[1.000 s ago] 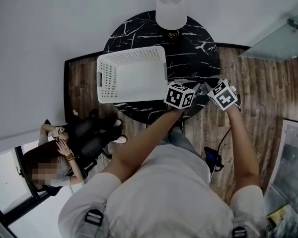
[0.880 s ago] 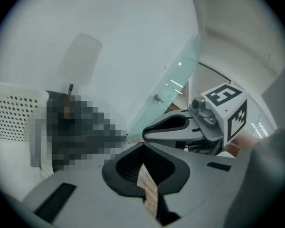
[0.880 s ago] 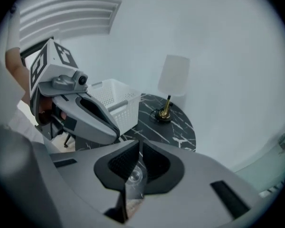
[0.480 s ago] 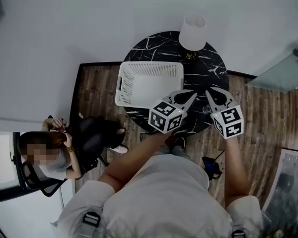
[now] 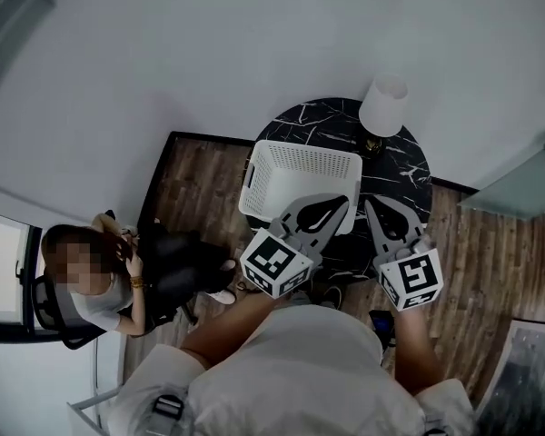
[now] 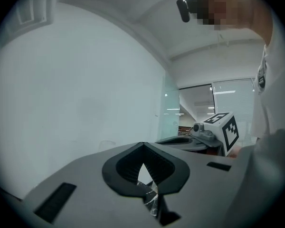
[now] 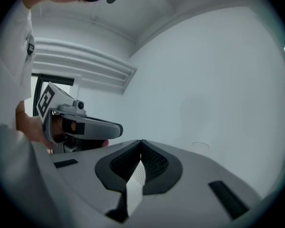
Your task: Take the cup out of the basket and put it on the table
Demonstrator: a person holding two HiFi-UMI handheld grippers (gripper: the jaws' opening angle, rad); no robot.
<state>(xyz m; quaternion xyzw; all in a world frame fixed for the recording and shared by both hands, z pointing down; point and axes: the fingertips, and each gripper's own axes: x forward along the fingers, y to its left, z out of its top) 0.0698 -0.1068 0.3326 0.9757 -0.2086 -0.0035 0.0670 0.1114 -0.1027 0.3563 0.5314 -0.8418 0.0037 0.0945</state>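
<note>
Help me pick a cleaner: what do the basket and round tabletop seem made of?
Basket: likely moulded plastic, matte white; rows of small holes in its walls. Tabletop: black with white veins, so marble or a marble-look surface; cannot tell which.

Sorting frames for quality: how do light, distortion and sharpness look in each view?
Head view: dim, edges bowed by the wide lens, white basket and dark table sharp, a mosaic patch over the seated person. Left gripper view: round fisheye with black corners, pale even wall, a mosaic patch at top. Right gripper view: same black-cornered fisheye, soft even light, no glare.
</note>
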